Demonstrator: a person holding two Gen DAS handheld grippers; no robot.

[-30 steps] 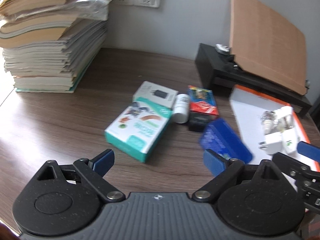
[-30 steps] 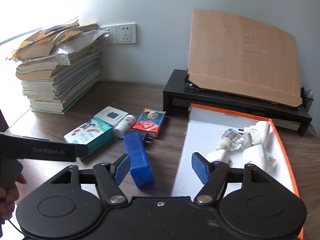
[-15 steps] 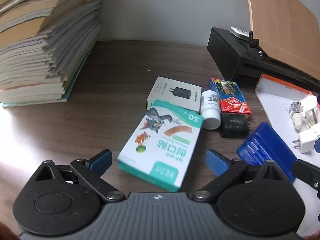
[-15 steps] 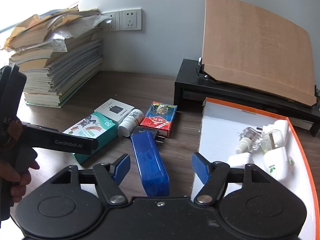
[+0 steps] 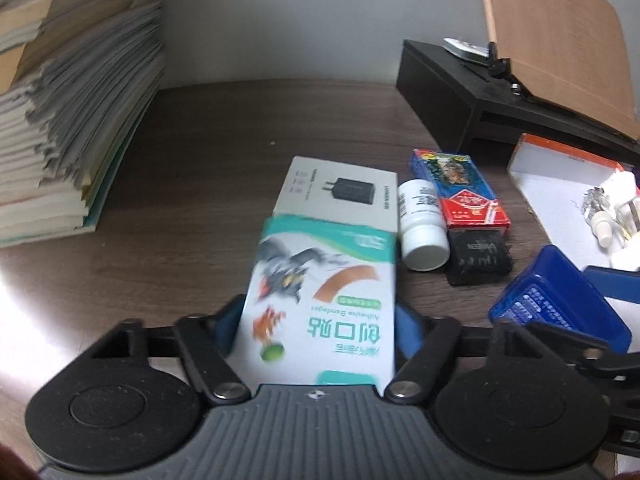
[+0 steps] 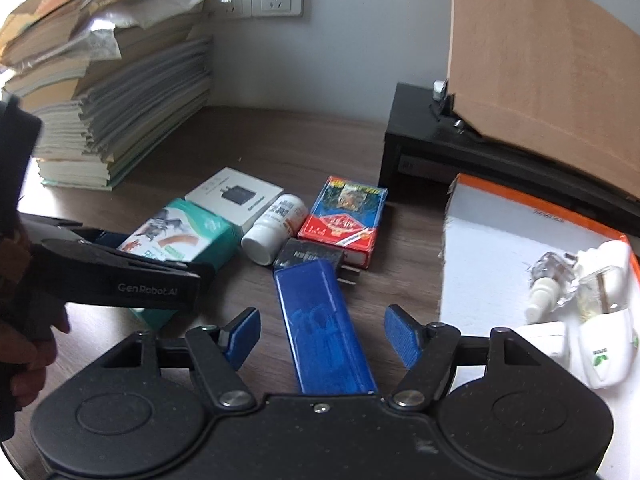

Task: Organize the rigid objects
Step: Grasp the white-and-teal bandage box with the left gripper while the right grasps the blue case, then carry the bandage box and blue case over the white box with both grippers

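Note:
A teal and white bandage box point(image 5: 320, 300) lies on the wooden table between the fingers of my left gripper point(image 5: 316, 328), whose pads touch its sides. It also shows in the right wrist view point(image 6: 180, 236). My right gripper point(image 6: 322, 332) is open around a blue flat case point(image 6: 324, 324) without touching it. Behind lie a white charger box point(image 5: 340, 196), a white pill bottle point(image 5: 420, 224), a red and blue card pack point(image 5: 460, 188) and a black plug adapter point(image 5: 478, 254).
An orange-rimmed white tray point(image 6: 500, 248) at the right holds white plug-in devices point(image 6: 600, 336). A black stand point(image 6: 460, 152) with a brown board is behind it. A tall stack of books and papers point(image 6: 100, 100) stands at the left.
My left gripper moved forward over the bandage box and its fingers closed in onto its sides. My right gripper moved closer to the blue case and stayed open.

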